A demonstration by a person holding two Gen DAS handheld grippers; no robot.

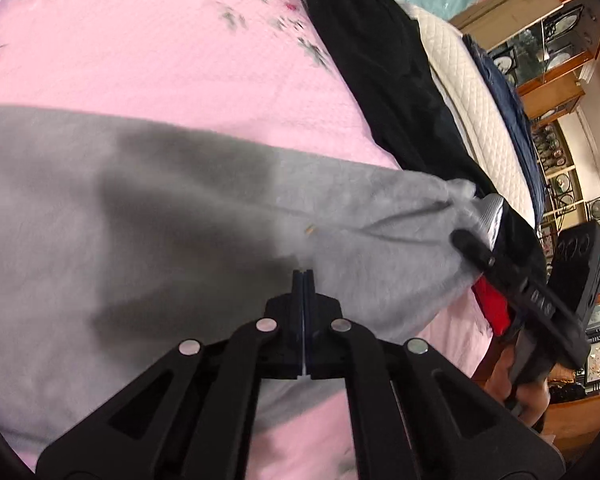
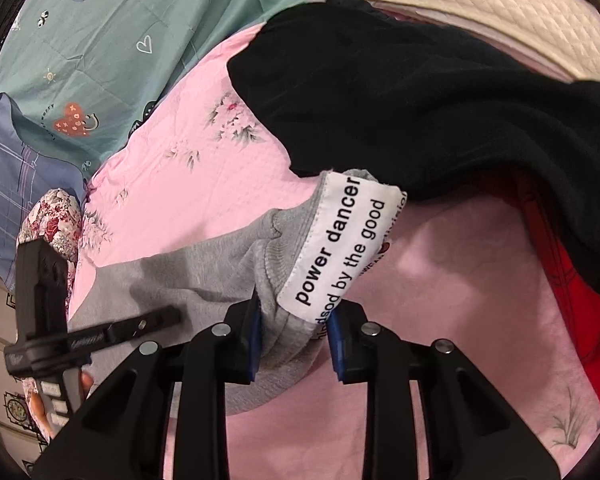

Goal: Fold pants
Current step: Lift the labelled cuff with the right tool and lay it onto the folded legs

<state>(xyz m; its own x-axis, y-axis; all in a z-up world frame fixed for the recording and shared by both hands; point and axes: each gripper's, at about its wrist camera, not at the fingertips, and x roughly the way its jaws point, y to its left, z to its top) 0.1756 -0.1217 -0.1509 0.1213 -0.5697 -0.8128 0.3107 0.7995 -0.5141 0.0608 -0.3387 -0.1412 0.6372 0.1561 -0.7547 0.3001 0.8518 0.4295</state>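
Your left gripper [image 1: 303, 276] is pinched closed above the soft grey fleece pants [image 1: 140, 208]; your right gripper [image 2: 292, 328] clasps their ribbed, labelled cuff [image 2: 300, 280]

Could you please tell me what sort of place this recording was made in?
Probably a home bedroom: the grey pants lie on a pink floral bedspread, a teal heart-print quilt sits behind, and wooden display cabinets hold plates.

Grey pants [image 1: 160, 208] with white, black-lettered label [image 2: 336, 240]; pink floral bedspread [image 1: 160, 48]; black garment [image 1: 380, 60] at one o'clock; red cloth [image 2: 572, 312] at three; teal heart-print quilt [image 2: 112, 40] at eleven; black tongs [image 2: 292, 334] with blue pads [image 2: 253, 336].
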